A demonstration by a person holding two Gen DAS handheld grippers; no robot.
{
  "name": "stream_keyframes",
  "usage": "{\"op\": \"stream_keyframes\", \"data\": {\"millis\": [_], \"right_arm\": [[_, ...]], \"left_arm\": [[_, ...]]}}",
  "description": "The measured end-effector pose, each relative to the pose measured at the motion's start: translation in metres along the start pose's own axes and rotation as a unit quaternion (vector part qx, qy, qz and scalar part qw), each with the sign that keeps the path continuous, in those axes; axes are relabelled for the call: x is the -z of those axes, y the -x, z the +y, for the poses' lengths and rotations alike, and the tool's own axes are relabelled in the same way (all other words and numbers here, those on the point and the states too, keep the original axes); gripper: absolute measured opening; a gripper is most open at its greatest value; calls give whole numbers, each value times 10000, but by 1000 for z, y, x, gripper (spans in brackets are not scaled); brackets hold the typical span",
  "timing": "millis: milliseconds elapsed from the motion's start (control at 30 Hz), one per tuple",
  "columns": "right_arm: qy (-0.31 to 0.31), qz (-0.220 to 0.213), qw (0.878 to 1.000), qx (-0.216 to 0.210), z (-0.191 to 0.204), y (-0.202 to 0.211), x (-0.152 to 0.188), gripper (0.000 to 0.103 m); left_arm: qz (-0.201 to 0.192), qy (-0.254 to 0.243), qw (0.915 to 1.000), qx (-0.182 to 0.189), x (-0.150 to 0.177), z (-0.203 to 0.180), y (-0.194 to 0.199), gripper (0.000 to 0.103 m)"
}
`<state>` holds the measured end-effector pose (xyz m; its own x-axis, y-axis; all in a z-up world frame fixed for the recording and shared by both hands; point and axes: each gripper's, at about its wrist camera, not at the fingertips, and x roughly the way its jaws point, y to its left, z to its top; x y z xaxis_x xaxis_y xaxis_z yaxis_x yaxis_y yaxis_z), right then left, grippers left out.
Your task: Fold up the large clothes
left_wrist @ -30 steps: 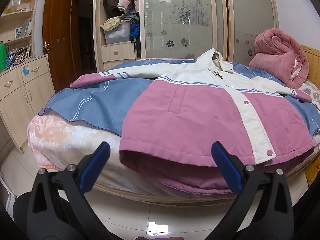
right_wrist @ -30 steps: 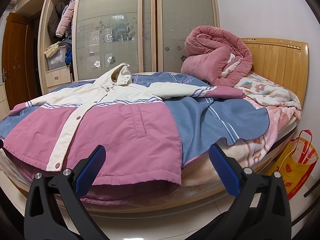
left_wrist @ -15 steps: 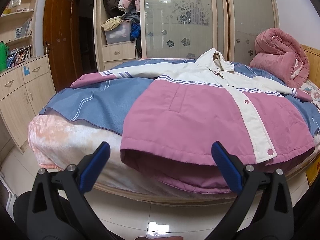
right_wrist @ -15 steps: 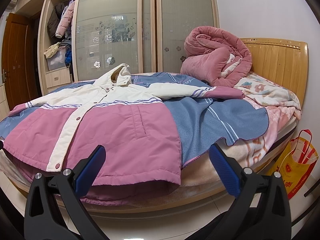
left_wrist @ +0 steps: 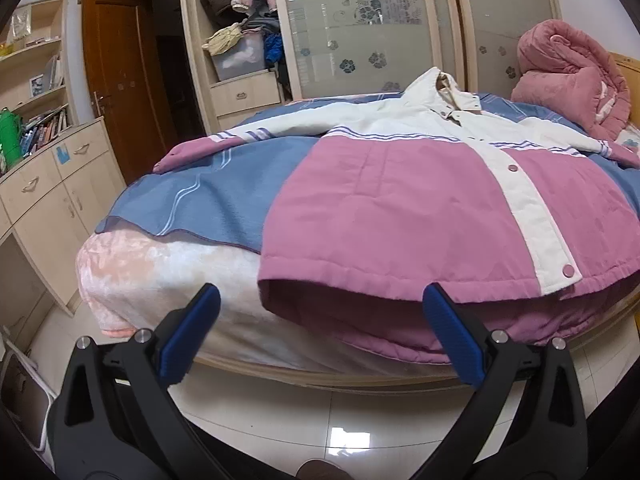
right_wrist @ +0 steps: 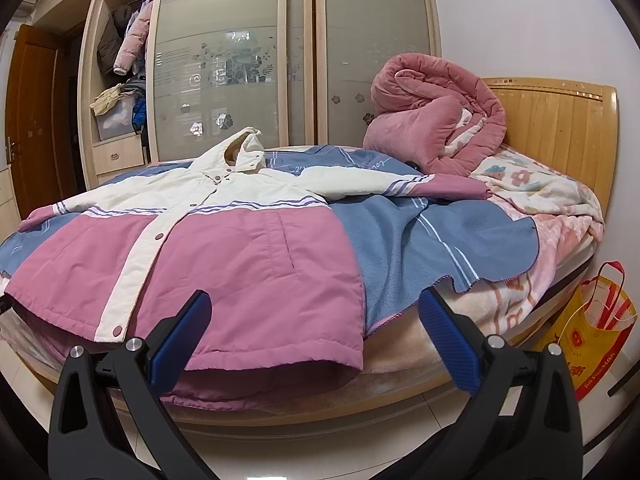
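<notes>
Left wrist view: the left gripper (left_wrist: pixel 320 328) hangs in front of the bed, jaws spread wide, holding nothing. Just beyond it the jacket (left_wrist: pixel 420 208) lies face up on the blue blanket (left_wrist: pixel 208 196), snapped shut, its pink hem drooping over the near edge of the bed (left_wrist: pixel 320 374). The right gripper (right_wrist: pixel 316 328) is spread wide and empty too, apart from the hem's other corner. The jacket looks padded and soft, probably bulky but light, with a smooth shell that could slip; the stitched hem corners and cuffs seem the firmest holds. Further back, both sleeves stretch outward, the collar stands up, and a rolled pink quilt (right_wrist: pixel 436 116) rests by the headboard (right_wrist: pixel 560 120).
</notes>
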<state>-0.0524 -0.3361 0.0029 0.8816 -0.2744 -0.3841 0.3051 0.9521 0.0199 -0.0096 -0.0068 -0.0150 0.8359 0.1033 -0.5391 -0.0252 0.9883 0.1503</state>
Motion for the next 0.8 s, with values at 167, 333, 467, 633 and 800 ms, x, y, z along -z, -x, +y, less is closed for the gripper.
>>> {"op": "stream_keyframes", "data": {"millis": [167,333,467,633,800], "right_arm": [[-67,-54,10000,-21,-1,6,-4,102],[-249,-170,9995,-126,-4,29,-23,102],[-432,-420,9977,-326,-6,52,-38,102],[-352,-378,9984,-233,-5,36,-33,102],[-122,-313,9991,-248,-6,4,-34,102]], "left_arm": [[-126,186,9997,76,-4,7,12,101],[-729,662,9944,379,-12,20,43,101],[-840,507,9920,789,-26,22,70,101],[-582,549,9944,688,-46,28,70,101],[-226,1331,9908,89,-71,73,30,101]]}}
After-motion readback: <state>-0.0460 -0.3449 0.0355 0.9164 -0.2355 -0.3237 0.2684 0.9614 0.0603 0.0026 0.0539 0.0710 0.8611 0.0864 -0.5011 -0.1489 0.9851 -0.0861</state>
